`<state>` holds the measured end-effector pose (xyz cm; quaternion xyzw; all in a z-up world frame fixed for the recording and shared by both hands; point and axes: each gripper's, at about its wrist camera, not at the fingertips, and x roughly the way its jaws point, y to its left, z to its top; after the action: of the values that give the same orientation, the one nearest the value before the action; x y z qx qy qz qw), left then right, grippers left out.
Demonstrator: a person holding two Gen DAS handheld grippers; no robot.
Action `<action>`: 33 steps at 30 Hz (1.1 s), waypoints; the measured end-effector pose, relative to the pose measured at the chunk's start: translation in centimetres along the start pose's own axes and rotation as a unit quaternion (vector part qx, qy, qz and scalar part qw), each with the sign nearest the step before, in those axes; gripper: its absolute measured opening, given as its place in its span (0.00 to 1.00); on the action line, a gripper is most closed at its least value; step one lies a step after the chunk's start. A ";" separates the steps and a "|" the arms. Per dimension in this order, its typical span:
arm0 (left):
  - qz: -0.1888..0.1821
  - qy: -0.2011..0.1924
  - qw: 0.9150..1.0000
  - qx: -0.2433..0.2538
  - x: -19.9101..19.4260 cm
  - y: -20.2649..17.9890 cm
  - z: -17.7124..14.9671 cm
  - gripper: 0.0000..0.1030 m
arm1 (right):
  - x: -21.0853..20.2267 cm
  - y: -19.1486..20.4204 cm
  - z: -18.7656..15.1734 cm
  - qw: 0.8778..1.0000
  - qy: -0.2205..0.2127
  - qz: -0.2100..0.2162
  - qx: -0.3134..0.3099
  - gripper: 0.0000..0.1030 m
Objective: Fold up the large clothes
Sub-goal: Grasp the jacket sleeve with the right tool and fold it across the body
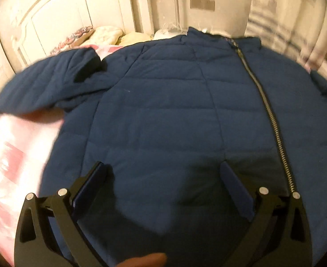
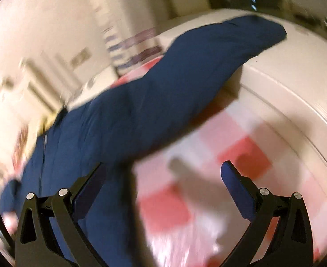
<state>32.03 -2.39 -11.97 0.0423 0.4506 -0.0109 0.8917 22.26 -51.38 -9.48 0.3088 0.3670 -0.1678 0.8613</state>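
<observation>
A navy quilted jacket (image 1: pixel 167 102) lies front up on the bed, its silver zipper (image 1: pixel 272 120) closed and running toward the collar at the far side. Its left sleeve (image 1: pixel 52 84) is bent over near the shoulder. My left gripper (image 1: pixel 163 173) is open and empty above the jacket's lower body. In the right wrist view the jacket's other sleeve (image 2: pixel 185 75) stretches out toward the bed's edge. My right gripper (image 2: pixel 163 173) is open and empty above the bedsheet, beside the jacket's side. This view is blurred.
The bed has a pink, red and white checked sheet (image 2: pixel 208 160). A white headboard (image 1: pixel 58 15) and pillows (image 1: pixel 110 33) stand at the far left. A white bed frame edge (image 2: pixel 285 89) runs along the right. A curtain (image 1: pixel 281 17) hangs behind the collar.
</observation>
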 end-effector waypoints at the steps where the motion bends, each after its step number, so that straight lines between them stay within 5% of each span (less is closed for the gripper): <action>1: -0.008 -0.002 1.000 -0.004 0.1 0.3 0.0 0.98 | 0.8 -0.7 1.0 1.000 -0.001 0.002 0.016 0.96; 5: -0.007 -0.009 1.000 0.003 0.2 -0.1 0.0 0.98 | 4.7 -2.4 4.2 0.999 -0.007 -0.010 0.052 0.96; 6: -0.006 -0.010 1.000 0.003 0.3 -0.2 0.1 0.98 | 5.5 -2.5 4.8 0.998 -0.011 -0.016 0.053 0.87; 9: -0.008 -0.009 1.000 0.001 0.2 -0.4 -0.1 0.98 | 6.1 -1.8 5.6 0.998 -0.028 -0.028 0.045 0.40; 12: -0.008 -0.010 1.000 0.001 0.2 -0.4 0.0 0.98 | 3.3 1.8 6.1 0.994 -0.103 -0.021 -0.003 0.27; 15: -0.008 -0.010 1.000 0.001 0.2 -0.4 0.0 0.98 | 0.0 7.8 4.9 0.985 -0.146 0.009 -0.092 0.27; 19: -0.009 -0.010 1.000 0.001 0.2 -0.5 0.0 0.98 | -3.2 18.4 0.2 0.948 -0.158 0.091 -0.261 0.27; 21: -0.010 -0.011 1.000 0.000 0.1 -0.3 -0.1 0.98 | -3.2 23.1 -3.4 0.924 -0.137 0.119 -0.337 0.27; 25: -0.012 -0.011 1.000 -0.002 0.1 -0.2 -0.1 0.98 | 1.2 28.0 -10.1 0.900 -0.033 0.107 -0.422 0.32; 26: -0.013 -0.011 1.000 -0.002 0.1 -0.1 -0.1 0.98 | 3.0 28.1 -11.8 0.896 0.012 0.094 -0.433 0.37; 27: -0.014 -0.011 1.000 -0.003 0.1 -0.1 -0.2 0.98 | 5.8 28.1 -13.3 0.893 0.077 0.082 -0.437 0.52; 28: -0.014 -0.011 1.000 -0.003 0.0 0.0 -0.2 0.98 | 6.8 27.7 -14.1 0.892 0.097 0.069 -0.435 0.56; 31: -0.016 -0.012 1.000 -0.004 0.0 0.1 -0.2 0.98 | 5.6 26.3 -13.8 0.898 0.087 0.083 -0.422 0.72; 33: -0.016 -0.012 1.000 -0.004 0.1 0.1 -0.2 0.98 | 4.1 24.9 -13.0 0.912 0.092 0.110 -0.385 0.73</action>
<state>31.95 -2.28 -12.12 0.0316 0.4403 -0.0237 0.8970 31.04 -24.39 -9.34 0.0058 0.4442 0.1113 0.8890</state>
